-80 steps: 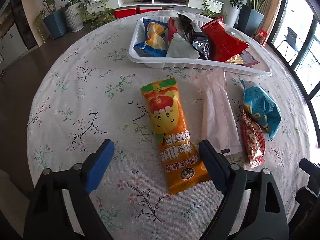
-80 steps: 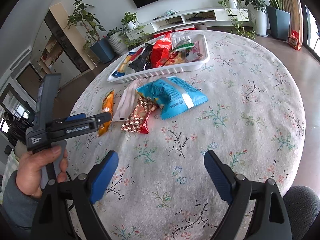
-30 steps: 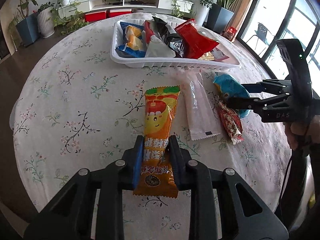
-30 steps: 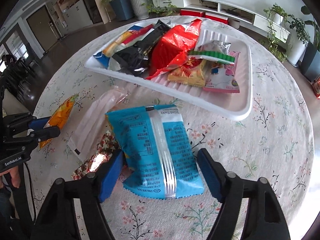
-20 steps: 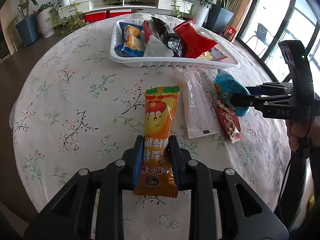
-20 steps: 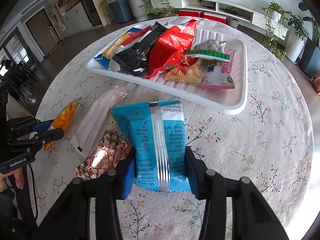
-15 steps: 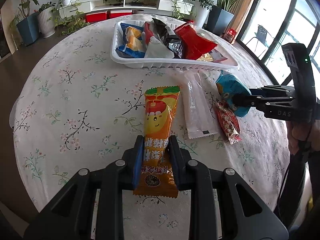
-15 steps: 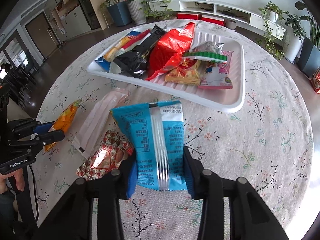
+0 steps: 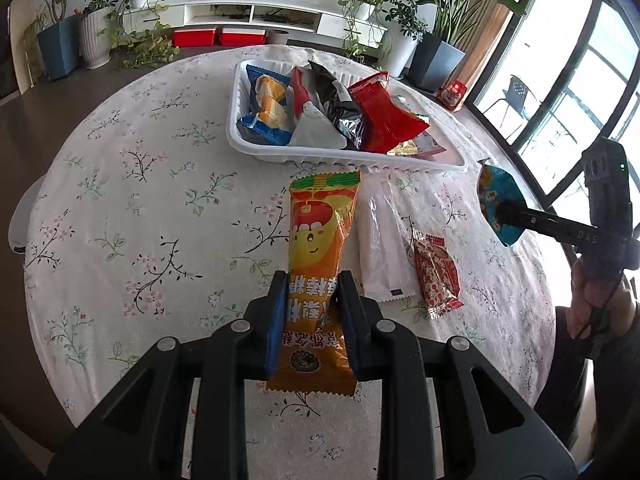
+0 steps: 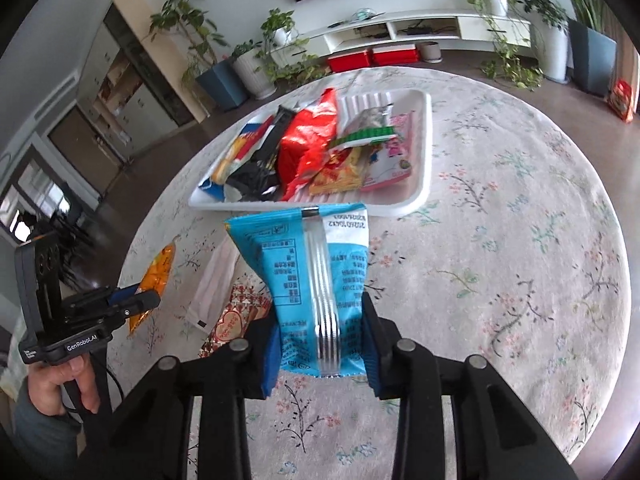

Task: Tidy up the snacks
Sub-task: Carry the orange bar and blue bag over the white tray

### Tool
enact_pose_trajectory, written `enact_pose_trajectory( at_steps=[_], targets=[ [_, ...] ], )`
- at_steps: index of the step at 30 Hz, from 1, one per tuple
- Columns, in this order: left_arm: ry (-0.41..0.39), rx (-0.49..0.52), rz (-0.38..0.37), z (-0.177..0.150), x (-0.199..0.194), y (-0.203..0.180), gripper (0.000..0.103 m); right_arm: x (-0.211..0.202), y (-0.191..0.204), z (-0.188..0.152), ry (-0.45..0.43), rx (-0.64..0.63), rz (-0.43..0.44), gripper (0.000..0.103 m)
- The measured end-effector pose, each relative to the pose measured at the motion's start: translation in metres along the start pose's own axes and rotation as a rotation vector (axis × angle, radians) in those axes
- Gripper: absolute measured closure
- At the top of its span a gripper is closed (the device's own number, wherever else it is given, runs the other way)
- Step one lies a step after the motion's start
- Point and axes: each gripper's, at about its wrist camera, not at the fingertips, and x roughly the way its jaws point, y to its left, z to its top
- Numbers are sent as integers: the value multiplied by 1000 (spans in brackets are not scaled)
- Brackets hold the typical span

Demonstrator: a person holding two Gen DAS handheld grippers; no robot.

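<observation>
Right wrist view: right hand-held gripper [image 10: 320, 344] clamps the blue snack bag [image 10: 308, 272]; left hand-held gripper [image 9: 310, 312] pinches the orange snack packet [image 9: 316, 264].

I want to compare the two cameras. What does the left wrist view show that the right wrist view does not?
Only the left wrist view shows the printed front of the orange snack held in the left tool, and the windows.

Only the right wrist view shows the back label of the blue snack held in the right tool, and a pink packet.

Both show the white tray, the clear packet and the red patterned packet.
</observation>
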Motion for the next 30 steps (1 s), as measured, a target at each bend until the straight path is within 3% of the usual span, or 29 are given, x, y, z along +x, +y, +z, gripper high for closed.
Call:
enact_pose_trajectory(
  at_steps=[9, 18, 20, 24, 30],
  targets=[
    [-85, 13, -7, 56, -25, 2, 80, -45, -25, 40, -154, 132, -5, 67],
    [-149, 44, -24, 145, -23, 4, 80, -54, 3, 114, -248, 86, 20, 67],
    [-143, 36, -52, 160, -12, 6, 80, -40, 6, 129, -234, 86, 31, 67],
    [-103, 28, -35, 185, 25, 10, 80, 0, 4, 147, -171, 113, 29, 67],
    [-54, 28, -4, 198, 78, 18, 80, 57, -10, 151, -56, 152, -72, 67]
  ],
)
